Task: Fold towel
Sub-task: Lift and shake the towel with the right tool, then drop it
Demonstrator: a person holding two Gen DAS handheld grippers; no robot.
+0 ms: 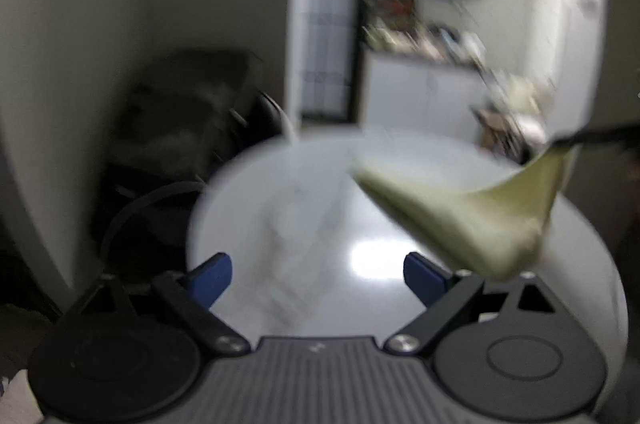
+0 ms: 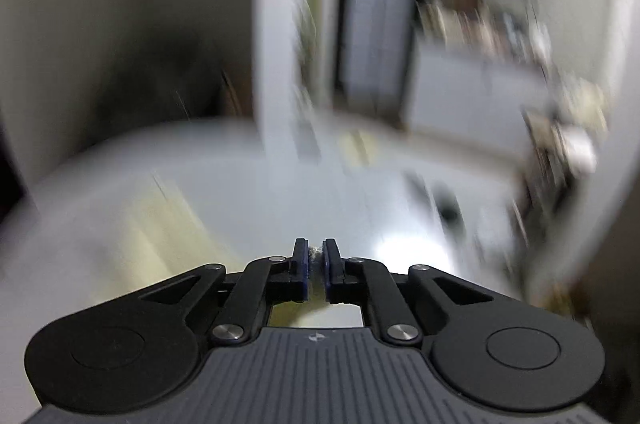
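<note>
- The left tongs (image 1: 316, 278) are standing wide apart, their two blue pads (image 1: 210, 278) showing at either side with nothing between them, only the bare white round worktop (image 1: 280, 204) below.
- The left tongs are pointing forward and tilting somewhat downward over the near half of the worktop.
- The towel (image 1: 472, 212), a pale yellow-green cloth, is hanging in the air to the right of the left tongs in the left wrist view; one corner is being pulled up toward the right edge of the picture, where a dark, thin part of the right tongs (image 1: 596, 136) is pinching it.
- The lower fold of the towel is sagging just above the right finger of the left tongs; whether it is touching that finger is unclear through the blur.
- In the right wrist view the right tongs (image 2: 316, 264) are squeezed nearly together, clamping a thin edge of the towel (image 2: 316, 251) that is peeking out as a pale frayed bit between the pads.
- More of the yellow-green cloth is showing as a smear below and left of the right tongs, above the worktop (image 2: 360, 200).
- Both views are heavily blurred; a dark chair (image 1: 188, 120) is standing beyond the worktop on the left.
</note>
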